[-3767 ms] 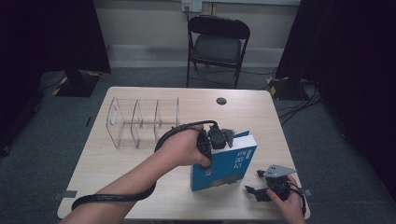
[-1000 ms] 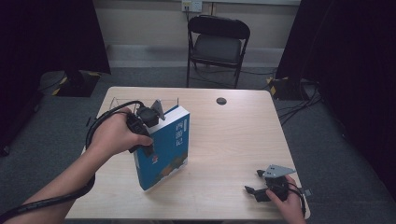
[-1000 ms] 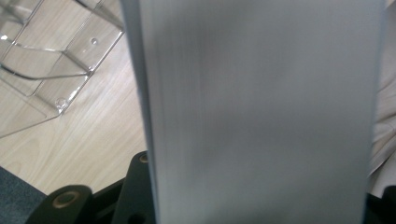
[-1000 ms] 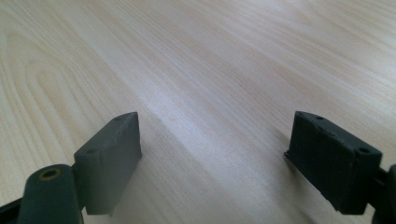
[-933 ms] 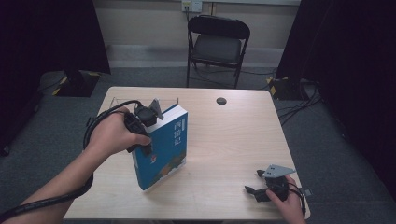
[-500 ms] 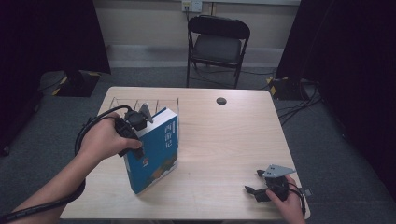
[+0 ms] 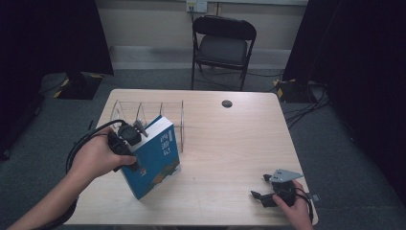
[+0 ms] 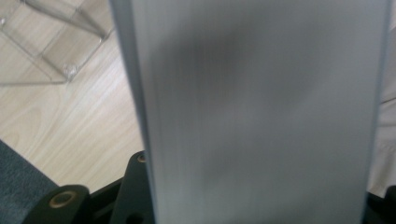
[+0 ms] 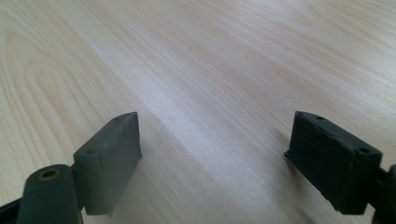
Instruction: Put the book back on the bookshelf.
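While my left tool (image 7: pixel 136 146) clamps the tilted blue book (image 7: pixel 155 160) beside the clear organizer (image 7: pixel 143 111), my right tool (image 9: pixel 215 154) rests spread wide on the surface (image 7: pixel 230 143).

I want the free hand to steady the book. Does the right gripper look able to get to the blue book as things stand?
Probably yes: the right gripper rests open near the front edge, with bare table between it and the blue book held by the left gripper.

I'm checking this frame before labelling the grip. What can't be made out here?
- Left gripper jaw tips: left gripper view, hidden by the book page edges.
- Book title: high view, too small.
- Clear rack near side: high view, behind the book.
- Dark round thing: high view, too small to identify.
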